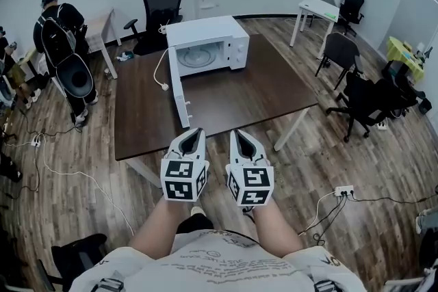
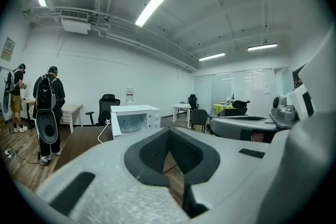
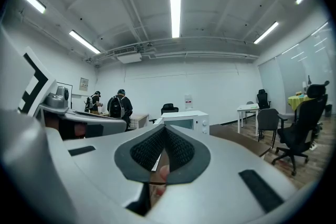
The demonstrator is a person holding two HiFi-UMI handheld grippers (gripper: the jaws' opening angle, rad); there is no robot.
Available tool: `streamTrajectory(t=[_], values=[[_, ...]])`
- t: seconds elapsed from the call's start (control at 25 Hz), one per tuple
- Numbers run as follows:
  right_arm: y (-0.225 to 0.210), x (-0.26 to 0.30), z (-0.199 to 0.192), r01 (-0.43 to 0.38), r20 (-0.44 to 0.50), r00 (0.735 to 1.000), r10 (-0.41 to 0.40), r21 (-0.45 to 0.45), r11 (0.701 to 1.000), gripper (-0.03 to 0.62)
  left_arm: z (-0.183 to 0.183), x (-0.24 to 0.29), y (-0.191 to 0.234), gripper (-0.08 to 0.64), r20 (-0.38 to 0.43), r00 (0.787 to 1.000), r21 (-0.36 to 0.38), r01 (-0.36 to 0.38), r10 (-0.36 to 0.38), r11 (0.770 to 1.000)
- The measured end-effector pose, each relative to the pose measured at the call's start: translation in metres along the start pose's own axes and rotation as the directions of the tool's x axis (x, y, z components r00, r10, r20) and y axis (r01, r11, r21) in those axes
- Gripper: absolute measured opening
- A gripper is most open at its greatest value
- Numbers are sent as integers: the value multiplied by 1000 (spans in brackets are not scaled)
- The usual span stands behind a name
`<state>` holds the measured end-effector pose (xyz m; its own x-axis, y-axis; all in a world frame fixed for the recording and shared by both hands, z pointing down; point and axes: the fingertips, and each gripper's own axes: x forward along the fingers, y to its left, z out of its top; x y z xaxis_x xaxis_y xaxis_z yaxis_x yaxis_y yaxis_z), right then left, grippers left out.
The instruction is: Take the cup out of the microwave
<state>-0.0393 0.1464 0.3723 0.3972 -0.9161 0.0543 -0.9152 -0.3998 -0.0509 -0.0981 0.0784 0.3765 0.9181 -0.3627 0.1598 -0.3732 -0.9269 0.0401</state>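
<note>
A white microwave (image 1: pixel 205 44) stands at the far side of the dark table (image 1: pixel 274 89). Its door (image 1: pixel 182 100) is swung open toward me. Inside the cavity I make out a round glass turntable (image 1: pixel 197 57); no cup can be told apart at this distance. Both grippers hang side by side over the table's near edge, pointing at the microwave. My left gripper (image 1: pixel 194 133) is shut and empty, and my right gripper (image 1: pixel 239 135) is shut and empty too. The microwave (image 2: pixel 134 118) shows beyond the left gripper (image 2: pixel 168 132). Past the closed right gripper (image 3: pixel 165 129) the microwave (image 3: pixel 185 119) shows again.
A white cable with its plug (image 1: pixel 164 86) lies on the table left of the microwave. Two people (image 1: pixel 60 44) stand at the far left by a desk. Office chairs (image 1: pixel 363 102) sit right of the table, another chair (image 1: pixel 161 10) behind it. A power strip (image 1: pixel 343 191) lies on the floor.
</note>
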Motion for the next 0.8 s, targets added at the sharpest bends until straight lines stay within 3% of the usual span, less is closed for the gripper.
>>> streamTrajectory(t=[0.4, 0.8], values=[[-32, 38, -10, 37, -23, 999, -37, -2, 999, 12, -2, 55, 8, 12, 2, 999, -21, 37, -37, 999], [-71, 135, -4, 43, -32, 999, -43, -13, 999, 12, 10, 155, 43, 12, -4, 998, -58, 65, -65, 996]])
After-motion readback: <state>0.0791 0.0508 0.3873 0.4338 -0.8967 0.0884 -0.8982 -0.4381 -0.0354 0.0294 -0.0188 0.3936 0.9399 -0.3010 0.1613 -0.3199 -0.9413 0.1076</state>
